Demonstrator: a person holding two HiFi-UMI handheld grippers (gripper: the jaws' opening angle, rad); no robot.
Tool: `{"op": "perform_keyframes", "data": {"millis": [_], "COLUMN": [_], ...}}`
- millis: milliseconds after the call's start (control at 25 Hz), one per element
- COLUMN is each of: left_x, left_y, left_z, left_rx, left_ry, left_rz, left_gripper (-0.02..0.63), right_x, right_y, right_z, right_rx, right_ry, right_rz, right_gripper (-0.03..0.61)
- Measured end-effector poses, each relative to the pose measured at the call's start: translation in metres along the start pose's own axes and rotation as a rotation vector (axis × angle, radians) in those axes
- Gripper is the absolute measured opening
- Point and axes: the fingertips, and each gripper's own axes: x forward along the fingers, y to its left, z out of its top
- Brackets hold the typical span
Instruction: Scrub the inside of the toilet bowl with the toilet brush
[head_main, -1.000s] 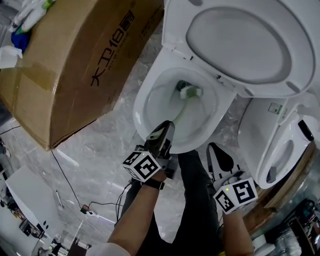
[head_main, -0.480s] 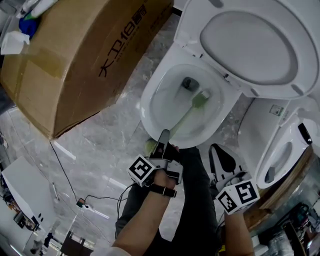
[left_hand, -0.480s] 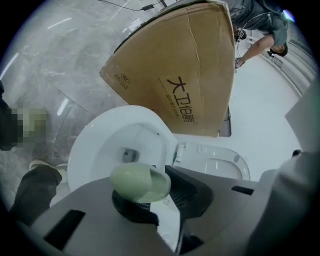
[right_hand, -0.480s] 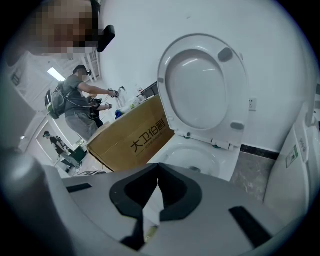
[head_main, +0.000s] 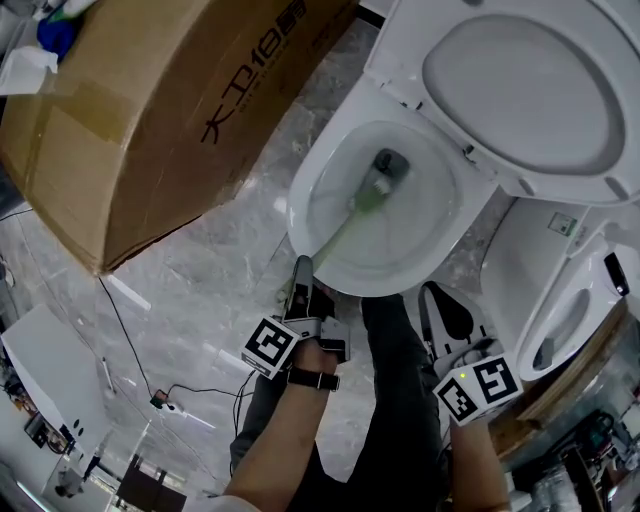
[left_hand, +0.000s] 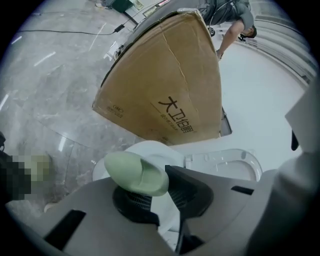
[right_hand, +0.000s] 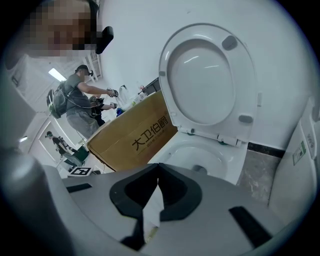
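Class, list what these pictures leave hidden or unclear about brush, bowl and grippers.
- Head view: whether the toilet brush bristles touch the toilet bowl wall; too small, blurred.
- Left gripper view: the brush's head, hidden behind the left gripper and handle end.
- Right gripper view: the bowl's near side, covered by the right gripper.
- Head view: the second toilet, cut by the right edge.

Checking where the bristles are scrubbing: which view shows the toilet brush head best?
The head view: the brush head sits at the drain of the bowl. The left gripper view shows only its green handle end, gripped; the right gripper view shows just the bowl.
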Motion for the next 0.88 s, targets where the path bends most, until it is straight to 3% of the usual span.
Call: {"op": "perform_keyframes", "data": {"millis": [160, 320, 440, 880], "left_x": [-0.019, -0.025, -0.012, 0.045], "left_y": [-0.023, -0.033, -0.026, -0.004], "left_z": [0.020, 0.029, 0.021, -0.026], "left_rx": [-0.066, 0.046, 0.121, 0.101], "left_ry": [-0.070, -0.065, -0.043, -0.001], "left_rz": [-0.033, -0.033, -0.014, 0.011], "left_gripper": [0.057, 0.058, 0.058, 0.058], "right_x": [0.000, -0.002, 0.000, 0.006], "right_y": [0.010, 0.012, 0.005, -0.038], "right_z": [0.005, 0.012, 0.014, 0.009], "right_rx": [0.003, 0.002, 0.004, 0.002], "right_ry": [0.008, 0.004, -0.003, -0.017], "right_rz": [0.020, 0.033, 0.030, 0.004], "right_gripper": [0.014, 0.014, 0.014, 0.014]}}
